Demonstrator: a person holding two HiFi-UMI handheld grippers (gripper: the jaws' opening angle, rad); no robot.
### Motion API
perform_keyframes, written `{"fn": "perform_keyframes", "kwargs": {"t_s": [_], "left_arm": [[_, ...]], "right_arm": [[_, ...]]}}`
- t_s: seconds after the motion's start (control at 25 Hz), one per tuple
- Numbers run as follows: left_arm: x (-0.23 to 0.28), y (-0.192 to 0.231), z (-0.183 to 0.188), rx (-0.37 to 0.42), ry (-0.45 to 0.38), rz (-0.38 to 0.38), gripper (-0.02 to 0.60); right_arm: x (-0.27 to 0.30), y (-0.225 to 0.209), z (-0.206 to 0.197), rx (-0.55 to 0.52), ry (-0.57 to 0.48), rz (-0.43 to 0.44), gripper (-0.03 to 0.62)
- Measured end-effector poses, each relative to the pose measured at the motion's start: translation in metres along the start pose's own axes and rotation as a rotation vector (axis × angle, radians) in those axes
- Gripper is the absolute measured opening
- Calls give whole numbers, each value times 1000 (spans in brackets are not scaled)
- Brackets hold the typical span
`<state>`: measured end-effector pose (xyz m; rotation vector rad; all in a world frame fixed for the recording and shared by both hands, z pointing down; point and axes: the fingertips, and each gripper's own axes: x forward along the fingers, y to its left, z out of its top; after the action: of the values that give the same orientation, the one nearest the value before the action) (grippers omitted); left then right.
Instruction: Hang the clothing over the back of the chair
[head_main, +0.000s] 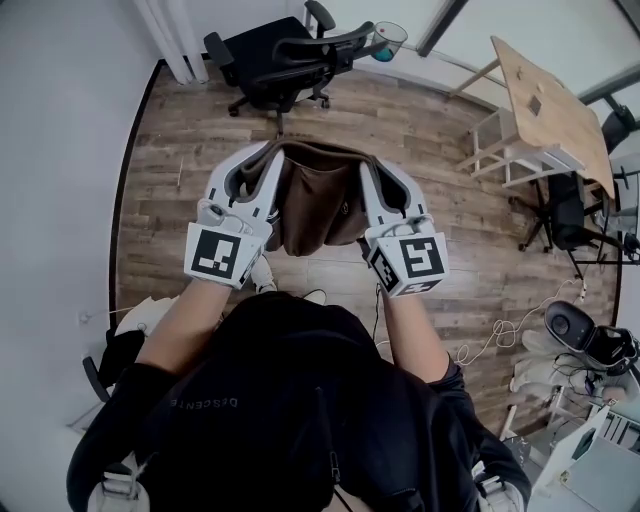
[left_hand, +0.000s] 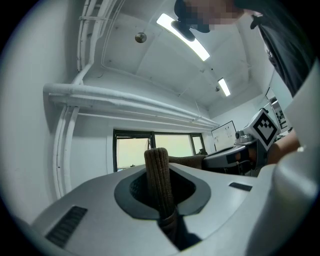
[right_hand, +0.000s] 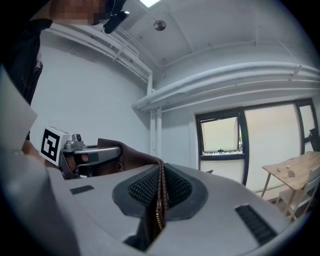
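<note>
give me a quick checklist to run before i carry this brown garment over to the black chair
1. Left tool grip: shut on a ribbed edge of the brown garment. Ok.
2. Right tool grip: shut on the zipper edge. Ok.
3. Garment spread: its top edge spans between the two tools and the rest hangs below. Ok.
4. Hem clear of the wooden floor: cannot tell from above.
5. Black chair: ahead, nothing draped on it. Ok.
6. Path to the chair: bare planks, and the cables lie off to the right. Ok.
</note>
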<state>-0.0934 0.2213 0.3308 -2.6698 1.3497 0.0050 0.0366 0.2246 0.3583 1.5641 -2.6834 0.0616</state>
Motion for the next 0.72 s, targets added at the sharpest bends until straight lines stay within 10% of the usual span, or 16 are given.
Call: {"fn": "perform_keyframes", "kwargs": {"t_s": [0.72], "left_arm": [[38,6,-10,3,8,-22,48]], "right_arm": [[19,-30,-6,13,25,5,35]]}}
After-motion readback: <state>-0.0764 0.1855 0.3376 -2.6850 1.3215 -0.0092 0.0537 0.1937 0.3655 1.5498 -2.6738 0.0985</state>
